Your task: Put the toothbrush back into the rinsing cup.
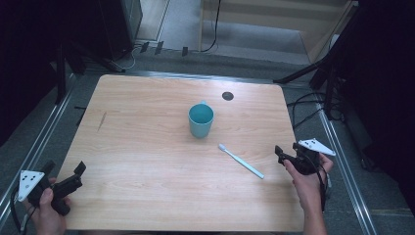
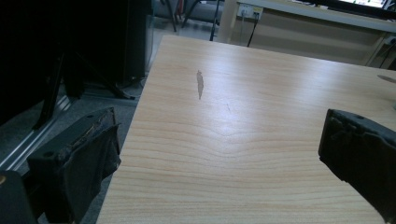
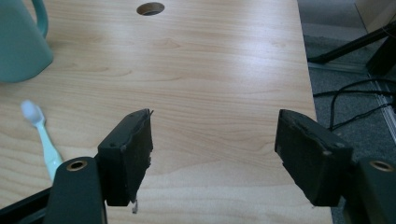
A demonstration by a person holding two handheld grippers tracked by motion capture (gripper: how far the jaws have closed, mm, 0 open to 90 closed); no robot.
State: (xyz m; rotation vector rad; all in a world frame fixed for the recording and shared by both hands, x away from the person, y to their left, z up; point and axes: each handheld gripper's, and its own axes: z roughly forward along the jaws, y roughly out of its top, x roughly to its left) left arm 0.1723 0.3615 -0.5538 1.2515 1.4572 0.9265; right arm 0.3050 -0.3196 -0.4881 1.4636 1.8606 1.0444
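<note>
High view: A light wooden tabletop carried a teal cup standing upright near the centre, its handle turned to the far side. A pale toothbrush lay flat just in front of and to the right of the cup, apart from it, with its white bristle head toward the cup and its handle running toward the near right. A small round hole sat in the board beyond the cup. A short dark mark showed on the left part of the surface. The left claw was held in a hand at the near left corner, jaws spread and nothing between them. The right claw was held in the other hand at the right edge, near the toothbrush handle but not touching it; its spread was hard to judge from this angle.

Left gripper view: The two black jaws stood wide apart over bare wood at the left edge, the left one hanging past the edge above the floor. The dark mark lay ahead.

Right gripper view: The jaws stood well apart with only bare wood between them. The toothbrush lay to the left of the left jaw, the cup beyond it, and the hole farther off.
</note>
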